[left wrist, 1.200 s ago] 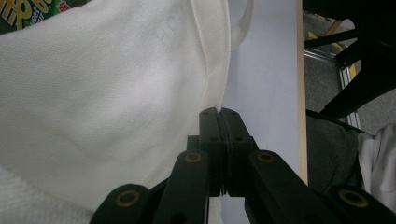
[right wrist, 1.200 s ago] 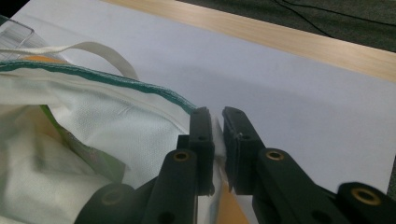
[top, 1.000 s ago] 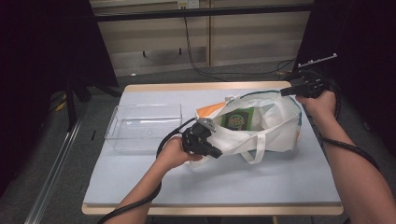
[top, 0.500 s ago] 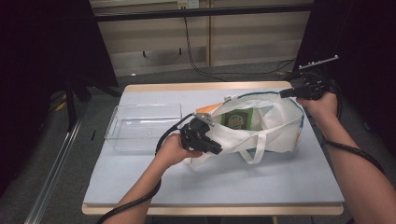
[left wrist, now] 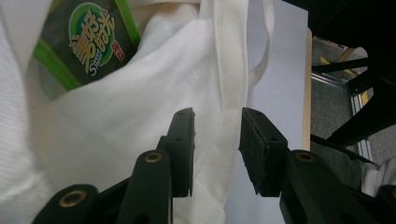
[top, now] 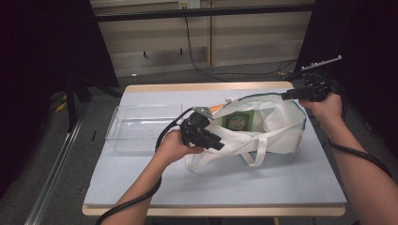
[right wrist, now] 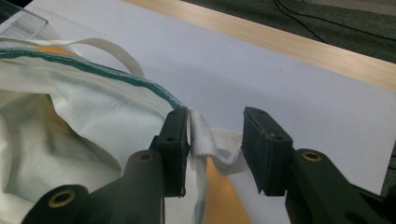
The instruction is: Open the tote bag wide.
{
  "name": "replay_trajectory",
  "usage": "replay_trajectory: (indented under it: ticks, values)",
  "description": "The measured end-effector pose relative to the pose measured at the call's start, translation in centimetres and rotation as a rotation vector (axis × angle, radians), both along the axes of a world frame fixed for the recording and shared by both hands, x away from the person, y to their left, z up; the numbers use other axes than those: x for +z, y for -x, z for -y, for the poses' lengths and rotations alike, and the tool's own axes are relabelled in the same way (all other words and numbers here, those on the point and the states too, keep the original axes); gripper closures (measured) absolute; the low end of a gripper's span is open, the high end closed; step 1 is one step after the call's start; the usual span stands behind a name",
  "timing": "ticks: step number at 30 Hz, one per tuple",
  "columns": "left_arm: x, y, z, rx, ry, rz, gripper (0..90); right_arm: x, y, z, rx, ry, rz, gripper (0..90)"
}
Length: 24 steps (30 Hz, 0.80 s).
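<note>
On the pale blue tabletop (top: 141, 178), your white cloth tote bag (top: 274, 129) lies open. Both the left gripper (top: 213, 140) and right gripper (top: 287, 96) have just been opening their jaws, fabric loose between. The released bag may sag shut over its green packet (top: 238, 121).

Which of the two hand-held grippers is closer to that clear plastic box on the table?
Left. The left gripper is at the white bag's near edge, beside the clear box. The right gripper is at the bag's far corner.
</note>
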<state>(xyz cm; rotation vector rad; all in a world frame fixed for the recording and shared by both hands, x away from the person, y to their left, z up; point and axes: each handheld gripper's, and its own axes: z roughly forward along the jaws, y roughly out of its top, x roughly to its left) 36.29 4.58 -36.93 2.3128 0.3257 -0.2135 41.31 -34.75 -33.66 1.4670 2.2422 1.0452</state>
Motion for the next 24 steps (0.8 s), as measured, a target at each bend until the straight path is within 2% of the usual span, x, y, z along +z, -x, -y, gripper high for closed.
replay_trajectory:
  ticks: [9,10,16,17,19,24]
  values:
    - [1.3,-0.2,0.1,0.019,0.005,0.018,63.0,0.5,0.7,-0.3,0.024,-0.013,0.008,54.1]
    - [1.5,-0.2,0.2,0.019,0.002,0.021,62.9,0.7,0.9,-0.5,0.027,-0.009,0.014,51.2]
    - [2.0,-0.4,0.3,0.030,-0.001,0.026,60.3,1.3,1.5,-1.0,0.058,0.007,0.022,47.4]
    - [2.0,-0.4,0.3,0.033,0.003,0.015,60.3,1.3,1.6,-1.0,0.061,0.009,0.022,47.1]
    - [2.2,-0.5,0.4,0.033,-0.002,0.024,59.8,1.4,1.8,-1.1,0.072,0.003,0.021,45.0]
    - [2.9,-0.6,0.5,0.052,-0.001,0.026,51.6,1.7,2.2,-1.3,0.081,0.009,0.028,39.5]
